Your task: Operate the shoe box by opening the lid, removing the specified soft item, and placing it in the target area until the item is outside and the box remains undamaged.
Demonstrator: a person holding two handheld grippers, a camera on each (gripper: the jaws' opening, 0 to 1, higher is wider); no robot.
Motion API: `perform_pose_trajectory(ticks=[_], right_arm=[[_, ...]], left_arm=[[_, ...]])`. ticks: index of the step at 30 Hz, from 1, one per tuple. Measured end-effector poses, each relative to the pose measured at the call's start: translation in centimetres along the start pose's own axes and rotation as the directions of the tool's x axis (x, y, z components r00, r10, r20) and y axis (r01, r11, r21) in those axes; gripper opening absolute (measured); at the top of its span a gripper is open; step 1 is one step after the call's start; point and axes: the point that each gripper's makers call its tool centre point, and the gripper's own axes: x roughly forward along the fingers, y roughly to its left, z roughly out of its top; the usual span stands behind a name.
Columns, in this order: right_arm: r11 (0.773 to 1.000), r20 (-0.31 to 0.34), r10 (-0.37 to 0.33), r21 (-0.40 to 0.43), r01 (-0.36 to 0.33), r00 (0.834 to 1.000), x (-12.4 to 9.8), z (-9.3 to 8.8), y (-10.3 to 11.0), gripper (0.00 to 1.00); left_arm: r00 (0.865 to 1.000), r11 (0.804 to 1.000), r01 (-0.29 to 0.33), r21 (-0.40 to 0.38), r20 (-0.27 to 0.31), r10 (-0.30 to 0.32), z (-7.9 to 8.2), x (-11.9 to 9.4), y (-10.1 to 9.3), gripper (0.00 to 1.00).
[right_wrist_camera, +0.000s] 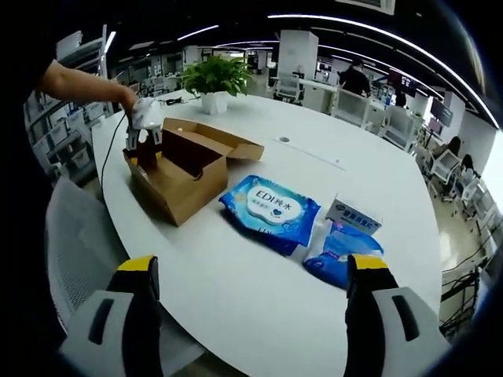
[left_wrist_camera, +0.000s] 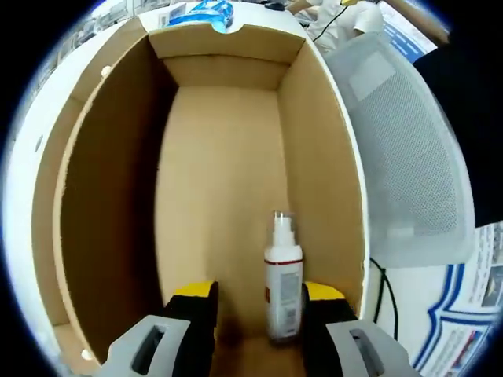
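Note:
The brown cardboard shoe box [left_wrist_camera: 228,173] stands open, and I look straight down into it in the left gripper view. Inside it is a white spray bottle [left_wrist_camera: 283,275] with a clear cap, between the jaws of my left gripper [left_wrist_camera: 258,302]. It sits close to the right jaw, with a gap on the left; the jaws are open. In the right gripper view the box [right_wrist_camera: 185,169] sits on the white table [right_wrist_camera: 354,157] with its lid folded back. A hand holds the left gripper [right_wrist_camera: 145,118] in the box. A blue wet-wipes pack [right_wrist_camera: 271,206] lies on the table beside the box. My right gripper [right_wrist_camera: 253,271] hangs wide open above the table's near edge.
A second blue pack [right_wrist_camera: 342,251] and a small white-and-blue carton [right_wrist_camera: 354,212] lie right of the wipes. A potted plant [right_wrist_camera: 214,82] stands at the far end. A grey mesh chair [right_wrist_camera: 78,236] is by the table edge, also beside the box [left_wrist_camera: 401,141].

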Motion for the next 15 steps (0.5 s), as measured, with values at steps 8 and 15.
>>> perform_pose_trajectory(ticks=[8,15], right_arm=[[1.000,-0.002,-0.001,-0.005,0.001,1.000,0.1,0.0,-0.5,0.93],[1.000,0.006,0.012,0.000,-0.012,1.000,0.4,0.3,0.0,0.92]], left_arm=[[0.999,1.000,-0.004,0.007,0.034,0.003,0.1,0.9,-0.5,0.33],[0.998,1.000,-0.031,-0.001,0.057,0.031,0.4,1.2,-0.9,0.26]])
